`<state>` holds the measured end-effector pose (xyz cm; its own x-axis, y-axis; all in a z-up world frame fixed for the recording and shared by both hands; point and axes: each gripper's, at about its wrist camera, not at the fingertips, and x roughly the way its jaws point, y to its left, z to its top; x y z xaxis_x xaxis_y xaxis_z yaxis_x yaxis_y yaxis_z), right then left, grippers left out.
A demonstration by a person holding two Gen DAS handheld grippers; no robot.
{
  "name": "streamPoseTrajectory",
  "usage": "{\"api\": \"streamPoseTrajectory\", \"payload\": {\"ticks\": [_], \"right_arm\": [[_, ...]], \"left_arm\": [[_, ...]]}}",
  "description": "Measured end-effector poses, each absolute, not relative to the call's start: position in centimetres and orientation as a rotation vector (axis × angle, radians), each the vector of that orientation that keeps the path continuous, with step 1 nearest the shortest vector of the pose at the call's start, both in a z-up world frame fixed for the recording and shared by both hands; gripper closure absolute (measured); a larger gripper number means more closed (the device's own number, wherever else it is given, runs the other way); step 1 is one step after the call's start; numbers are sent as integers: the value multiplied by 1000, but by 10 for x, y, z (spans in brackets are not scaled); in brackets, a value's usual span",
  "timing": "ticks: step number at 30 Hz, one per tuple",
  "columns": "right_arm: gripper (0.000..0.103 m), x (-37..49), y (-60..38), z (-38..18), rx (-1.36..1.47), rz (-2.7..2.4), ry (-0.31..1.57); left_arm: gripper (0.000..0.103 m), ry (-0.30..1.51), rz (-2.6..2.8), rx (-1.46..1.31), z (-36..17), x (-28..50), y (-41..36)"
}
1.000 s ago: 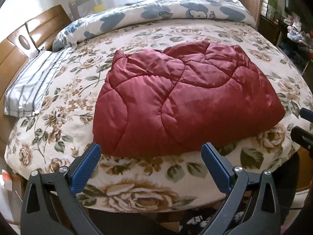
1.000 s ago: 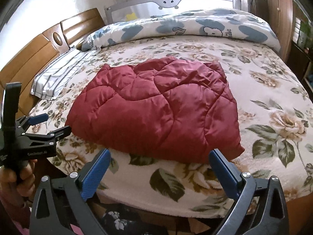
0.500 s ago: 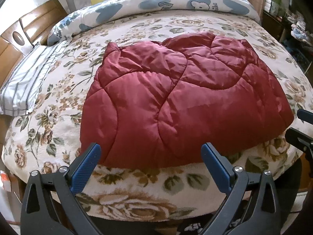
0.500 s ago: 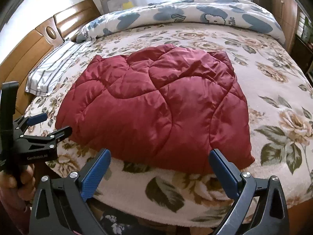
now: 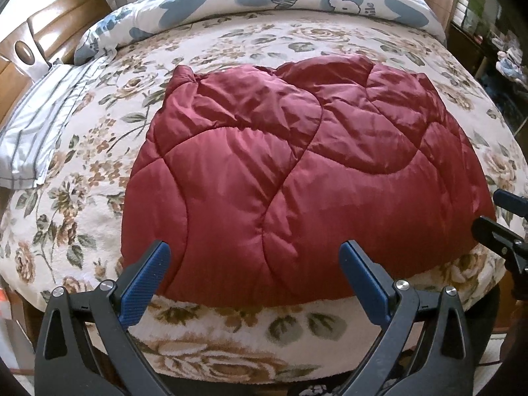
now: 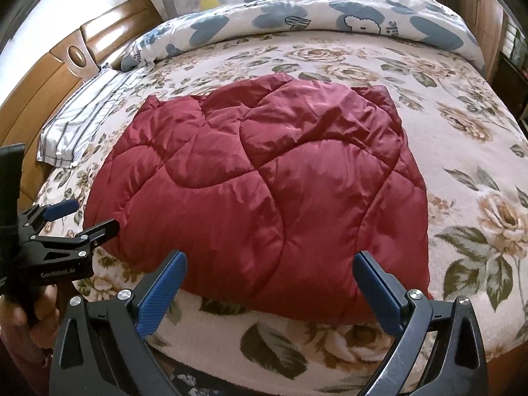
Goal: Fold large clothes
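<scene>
Red quilted jacket (image 5: 297,178) lying flat near middle of floral bedspread (image 5: 82,181), toward the near edge of the bed. Appears folded into a rough rectangle; long axis running left to right across the bed in left wrist view, near hem parallel to the bed's near edge. Collar or sleeve direction not resolvable — possibly a bunched corner at far left.

Left gripper (image 5: 255,265) spread wide, holding nothing, fingers framing near-left part of the hem, not touching it as far as seen. Right gripper (image 6: 269,272) likewise spread and empty, poised over near-right hem. Left gripper also seen at left edge of right wrist view (image 6: 81,217), just beside the jacket's left corner.

Strip of bare bedspread between near hem and bed edge. Wider open bedspread to the right and beyond the far edge. Striped pillow (image 6: 82,118) off far-left, apart from jacket. Blue-patterned duvet (image 6: 330,16) heaped along far side, well apart.
</scene>
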<state>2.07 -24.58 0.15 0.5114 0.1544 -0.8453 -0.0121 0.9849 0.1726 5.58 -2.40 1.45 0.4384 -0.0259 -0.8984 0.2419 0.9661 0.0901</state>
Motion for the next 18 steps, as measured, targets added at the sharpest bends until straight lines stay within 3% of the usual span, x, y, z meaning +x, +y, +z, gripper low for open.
{"api": "streamPoseTrajectory", "payload": {"ticks": [18], "right_arm": [[2,46,-256,3,161,88,1062]], "left_arm": [[0,1130,-156,218,16,78,-27]]}}
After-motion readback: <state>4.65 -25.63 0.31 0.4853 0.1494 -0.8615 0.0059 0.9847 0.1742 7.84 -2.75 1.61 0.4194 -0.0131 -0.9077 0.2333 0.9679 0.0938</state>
